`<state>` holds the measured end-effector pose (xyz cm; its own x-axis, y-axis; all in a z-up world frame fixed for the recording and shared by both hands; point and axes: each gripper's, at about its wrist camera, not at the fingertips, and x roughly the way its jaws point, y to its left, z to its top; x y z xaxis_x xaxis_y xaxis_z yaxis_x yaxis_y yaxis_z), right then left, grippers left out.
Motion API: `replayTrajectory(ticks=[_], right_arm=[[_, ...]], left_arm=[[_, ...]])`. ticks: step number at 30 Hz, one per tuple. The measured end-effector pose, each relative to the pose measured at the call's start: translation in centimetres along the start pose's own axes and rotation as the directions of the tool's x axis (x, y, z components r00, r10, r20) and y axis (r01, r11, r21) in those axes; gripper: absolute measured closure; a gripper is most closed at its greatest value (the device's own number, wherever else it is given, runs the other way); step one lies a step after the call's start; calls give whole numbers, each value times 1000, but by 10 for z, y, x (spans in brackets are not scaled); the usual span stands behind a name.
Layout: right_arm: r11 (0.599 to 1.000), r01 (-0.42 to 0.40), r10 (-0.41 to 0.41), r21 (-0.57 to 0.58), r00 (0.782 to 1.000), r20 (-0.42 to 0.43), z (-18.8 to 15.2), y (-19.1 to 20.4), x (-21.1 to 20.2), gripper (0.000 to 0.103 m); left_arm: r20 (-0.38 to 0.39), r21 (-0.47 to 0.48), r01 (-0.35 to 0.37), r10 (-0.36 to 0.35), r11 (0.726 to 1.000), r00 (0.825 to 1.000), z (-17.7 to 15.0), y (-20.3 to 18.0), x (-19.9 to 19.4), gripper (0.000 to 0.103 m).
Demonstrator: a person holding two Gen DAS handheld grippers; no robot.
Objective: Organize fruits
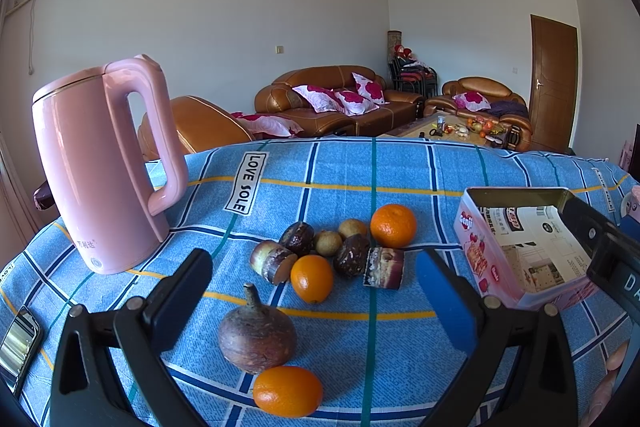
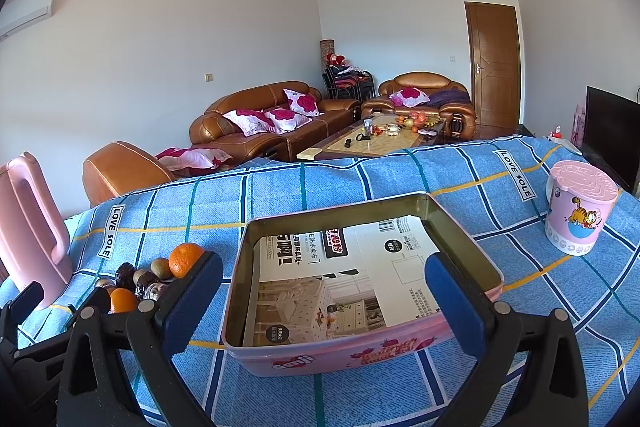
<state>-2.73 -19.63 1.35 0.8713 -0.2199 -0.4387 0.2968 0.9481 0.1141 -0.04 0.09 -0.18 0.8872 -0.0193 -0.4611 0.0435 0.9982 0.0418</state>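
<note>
Left tongs [image 1: 314,297] are wide open w/ nothing in them. They hang low over the desk [image 1: 400,171], which has a blue checked cloth on it. Right btwn the two fingers sits an orange [image 1: 311,278]. A bit nearer to the tongs is a round purple-brown fruit w/ a stalk [image 1: 256,341], and touching its front is another orange [image 1: 287,391].

Just past the middle orange is a small pile of fruit: two cut cane bits [image 1: 384,267], two dark wrinkly fruits [image 1: 351,255], two small brown round ones [image 1: 328,243], and a third orange [image 1: 393,225] at the far right of the pile. Far left of these tongs stands a pink kettle [image 1: 100,163]. A phone [image 1: 18,347] lies at the left edge of the desk.

Right tongs [image 2: 324,301] are wide open too, holding nothing. They hang above the near part of a pink tin box [image 2: 348,357], one finger on each side of it; can't tell if they touch it. The box is open on top w/ only a printed paper [image 2: 344,283] inside, no fruit in it. It sits to the right of the fruit pile. Far right of these tongs stands a pink tub w/ a cartoon cat [image 2: 580,207].
</note>
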Motion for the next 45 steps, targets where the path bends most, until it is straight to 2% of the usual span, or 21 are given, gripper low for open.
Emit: replayTrajectory(ticks=[14,17,19,21,24,26,27,29,32,35,37,38,40,41,42,44,45], right_arm=[[1000,-12,12,0,1000,-2,0,0,0,1],[999,-36,36,-3,999,-3,-1,2,0,1],[998,-66,66,-11,998,-2,-1,6,-2,1],[994,-111,111,-23,994,-4,-2,11,-4,1],[977,-202,200,-65,979,-34,-5,25,-4,1],[954,-285,279,-96,958,-74,-9,37,-5,1],[936,-337,327,-104,940,-101,-11,44,-4,2],[890,-445,427,-98,890,-163,-16,57,-3,5],[808,-583,540,-85,790,-289,-27,84,1,11],[749,-646,551,-143,729,-406,-45,119,4,15],[723,-664,530,-193,711,-461,-57,140,5,20],[712,-666,515,-222,711,-479,-61,149,6,21],[702,-654,474,-282,724,-501,-69,162,6,25],[698,-650,457,-301,728,-511,-71,165,7,34],[693,-653,449,-306,723,-525,-73,167,9,38],[686,-663,433,-300,704,-563,-78,169,11,52],[689,-660,429,-301,705,-565,-78,168,13,54]], left_arm=[[-22,9,-8,8,1000,1000,-1,3,3,0],[-37,86,-134,137,987,990,4,13,10,0],[-46,59,-208,211,976,976,10,34,14,0],[-43,12,-227,227,974,973,14,59,14,0],[-42,-26,-296,295,955,955,18,87,12,0],[-52,-36,-324,322,945,945,18,100,11,0],[-63,-39,-323,320,946,945,18,106,13,0],[-89,-35,-307,303,951,949,18,113,16,0],[-117,-27,-298,293,954,949,16,119,19,0],[-150,-60,-243,232,968,961,14,123,20,0],[-172,-93,-190,172,977,970,14,126,23,0],[-177,-105,-173,152,979,972,14,126,24,0],[-178,-116,-149,127,982,976,14,125,24,0],[-178,-118,-144,122,983,976,14,125,24,0],[-178,-118,-141,119,983,977,14,124,25,0],[-181,-117,-135,112,984,977,14,123,24,0],[-183,-119,-126,103,985,978,14,122,25,0]])
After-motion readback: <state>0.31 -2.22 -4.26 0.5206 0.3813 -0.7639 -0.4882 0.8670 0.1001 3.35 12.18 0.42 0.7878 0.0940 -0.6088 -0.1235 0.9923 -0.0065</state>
